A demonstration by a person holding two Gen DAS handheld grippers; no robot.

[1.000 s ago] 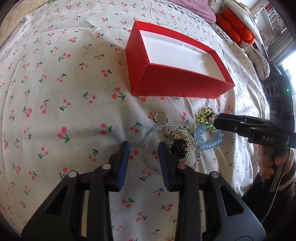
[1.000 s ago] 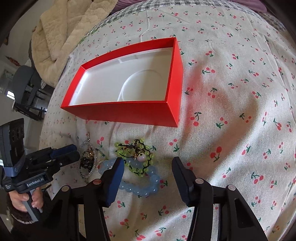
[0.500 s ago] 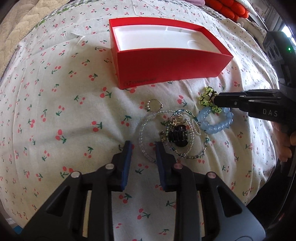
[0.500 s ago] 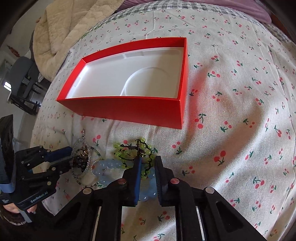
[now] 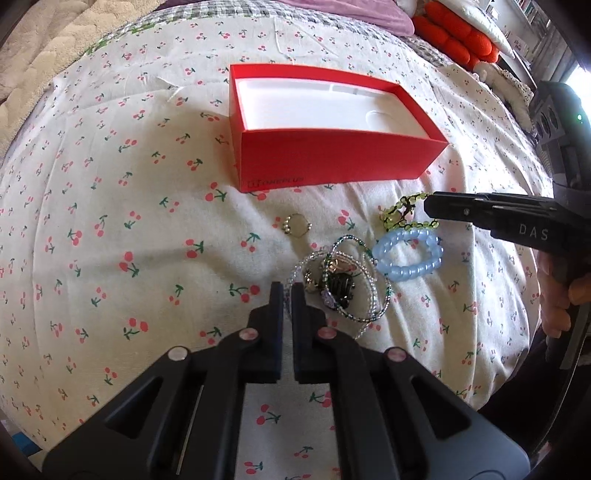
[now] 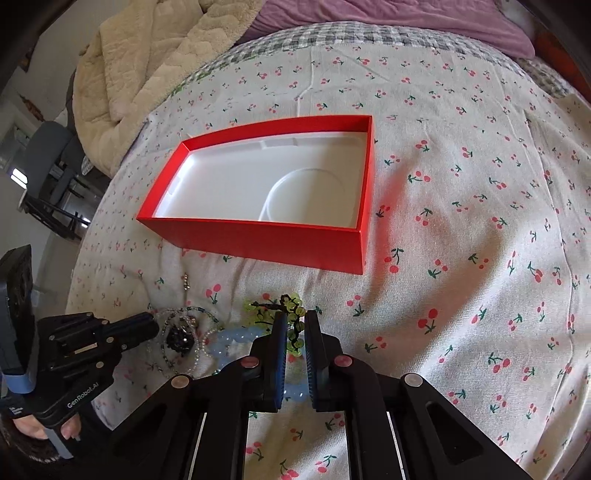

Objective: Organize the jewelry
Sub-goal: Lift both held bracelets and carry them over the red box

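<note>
An open red box [image 5: 332, 158] with a white lining [image 6: 258, 184] lies on the cherry-print bedspread [image 5: 110, 221]. In front of it lies jewelry. There is a small ring [image 5: 297, 225] and a pale blue bead bracelet [image 5: 406, 254]. A tangle of clear and green bead loops surrounds a dark pendant [image 5: 340, 286]. My left gripper [image 5: 287, 291] is shut on the clear bead loop [image 5: 304, 264] at the tangle's left edge. My right gripper [image 6: 294, 321] is shut on the green bead bracelet [image 6: 291, 302], just beyond the blue bracelet [image 6: 236, 339].
A beige blanket [image 6: 147, 55] and a purple pillow [image 6: 369, 18] lie beyond the box. Orange cushions [image 5: 454, 37] sit at the far right. A chair [image 6: 48, 155] stands off the bed's left edge. A hand [image 5: 557, 306] holds the right gripper's handle.
Both grippers have closed from open: the left onto the clear bead loop, the right onto the green bracelet. The left one has drawn back and up a little.
</note>
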